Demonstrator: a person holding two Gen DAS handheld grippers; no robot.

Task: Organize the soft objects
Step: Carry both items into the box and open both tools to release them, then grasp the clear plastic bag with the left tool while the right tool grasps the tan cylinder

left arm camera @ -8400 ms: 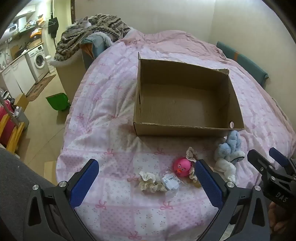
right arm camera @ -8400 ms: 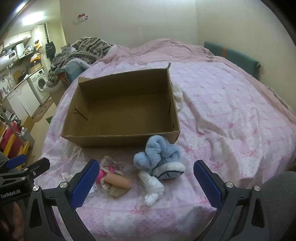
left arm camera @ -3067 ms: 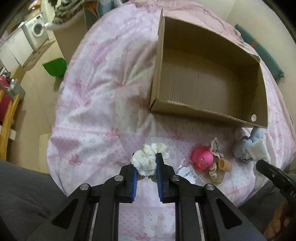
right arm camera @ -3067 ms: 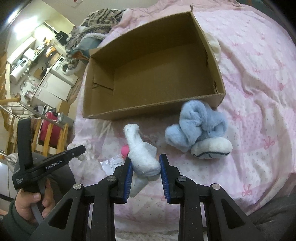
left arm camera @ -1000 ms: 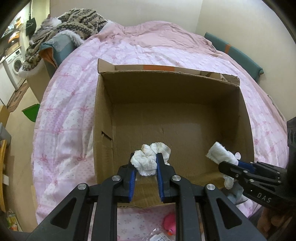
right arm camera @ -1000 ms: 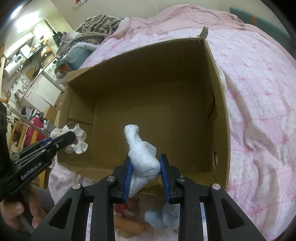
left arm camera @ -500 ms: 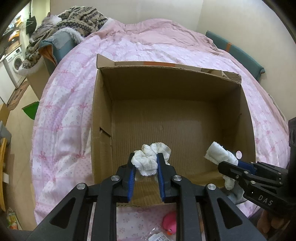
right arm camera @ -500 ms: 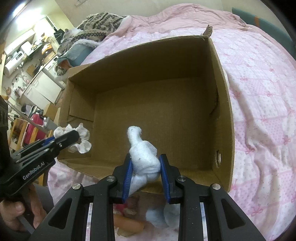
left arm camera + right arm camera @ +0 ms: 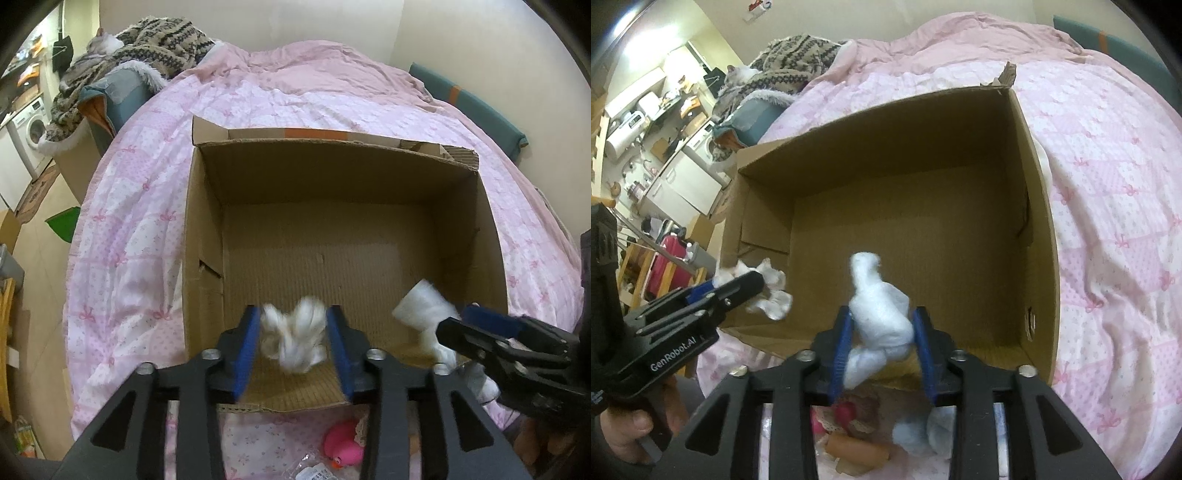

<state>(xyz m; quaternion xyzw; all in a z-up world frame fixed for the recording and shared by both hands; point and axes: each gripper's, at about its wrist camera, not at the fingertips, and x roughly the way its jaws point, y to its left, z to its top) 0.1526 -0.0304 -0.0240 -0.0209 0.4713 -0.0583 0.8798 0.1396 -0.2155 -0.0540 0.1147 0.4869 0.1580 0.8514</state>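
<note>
An open cardboard box (image 9: 343,177) (image 9: 1027,206) lies on the pink bed. My left gripper (image 9: 293,345) has parted its jaws; the white frilly cloth (image 9: 295,341) sits blurred between them over the box's near edge. It also shows in the right wrist view (image 9: 768,291). My right gripper (image 9: 882,338) has widened jaws too, with the white sock (image 9: 879,314) still between them above the near wall. The sock also shows in the left wrist view (image 9: 421,308).
On the quilt in front of the box lie a pink rubber duck (image 9: 341,441), a tan doll piece (image 9: 857,448) and a blue fluffy sock (image 9: 919,434). A patterned blanket (image 9: 155,40) lies at the bed's far left. The floor drops off on the left.
Both grippers' jaws have opened wider than half a second ago. The frilly cloth blurs as it loosens in the left gripper. Both stay over the box's near edge.
</note>
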